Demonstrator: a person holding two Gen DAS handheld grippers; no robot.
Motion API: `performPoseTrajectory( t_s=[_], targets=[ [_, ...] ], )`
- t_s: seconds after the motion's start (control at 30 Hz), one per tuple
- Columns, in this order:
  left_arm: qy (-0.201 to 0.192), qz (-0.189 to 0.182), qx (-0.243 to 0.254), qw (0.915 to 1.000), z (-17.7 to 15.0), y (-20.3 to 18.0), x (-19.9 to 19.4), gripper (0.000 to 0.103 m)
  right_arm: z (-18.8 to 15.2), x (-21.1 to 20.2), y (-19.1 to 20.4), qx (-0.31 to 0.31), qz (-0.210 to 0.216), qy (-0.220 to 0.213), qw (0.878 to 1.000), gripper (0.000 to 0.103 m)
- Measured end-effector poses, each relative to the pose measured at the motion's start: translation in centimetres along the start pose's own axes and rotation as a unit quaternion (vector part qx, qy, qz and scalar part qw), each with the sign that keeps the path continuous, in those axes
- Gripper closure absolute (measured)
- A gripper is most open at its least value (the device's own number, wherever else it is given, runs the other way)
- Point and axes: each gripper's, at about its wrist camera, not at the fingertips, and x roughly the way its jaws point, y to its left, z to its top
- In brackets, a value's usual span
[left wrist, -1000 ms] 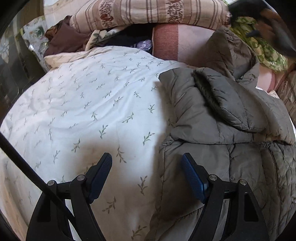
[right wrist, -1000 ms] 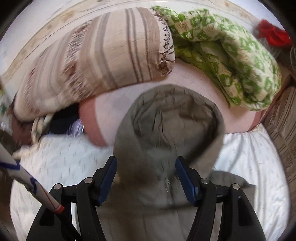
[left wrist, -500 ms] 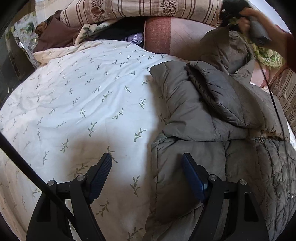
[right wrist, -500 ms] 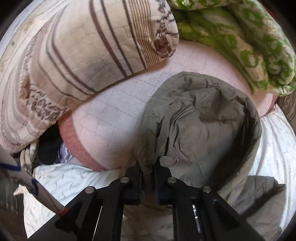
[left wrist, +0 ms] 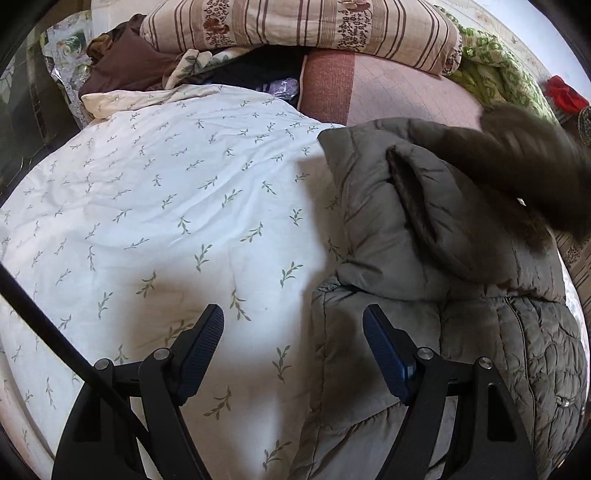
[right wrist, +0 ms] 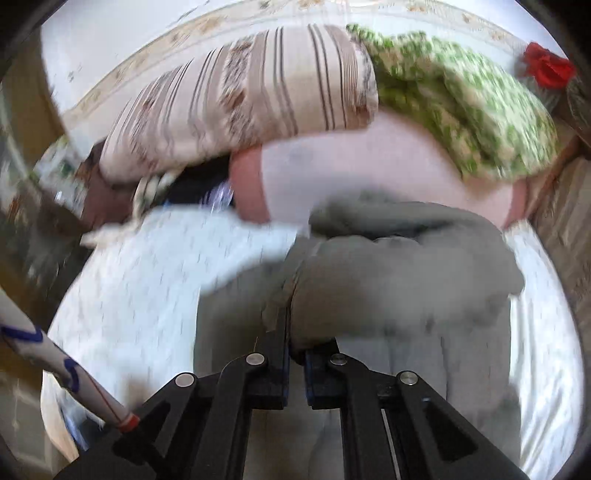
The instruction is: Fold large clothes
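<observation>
A grey quilted puffer jacket (left wrist: 424,236) lies on the right side of the bed, sleeve folded across its body. Its hood (left wrist: 524,158) is lifted and blurred at the upper right in the left wrist view. My left gripper (left wrist: 293,343) is open and empty, hovering over the jacket's left edge and the sheet. My right gripper (right wrist: 295,354) is shut on the jacket's hood (right wrist: 399,280) and holds it above the jacket body; this view is blurred by motion.
A white leaf-print sheet (left wrist: 166,206) covers the bed. A striped pillow (left wrist: 295,26), a pink cushion (left wrist: 388,92), a green floral quilt (left wrist: 495,70) and dark clothes (left wrist: 122,62) are piled at the head. A red item (left wrist: 565,96) sits far right.
My right gripper closed on the hood and has pulled it up and back over the jacket toward me. My left gripper has stayed open near the jacket's left edge.
</observation>
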Motion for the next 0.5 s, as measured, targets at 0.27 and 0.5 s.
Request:
performPoseTrajectory(
  t_s=[0.27,0.5],
  targets=[
    [-0.003,0.01,0.001,0.9999,0.1,0.1,0.2,0.026,-10.8,8.7,-2.4,0.08,0.001,0.102,0.992,0.097],
    [0.0,0.0,-0.004,1.0,0.2,0.4,0.2,0.026,-10.8,9.9,-3.6,0.106,0.026,0.09,0.99,0.088]
  ],
)
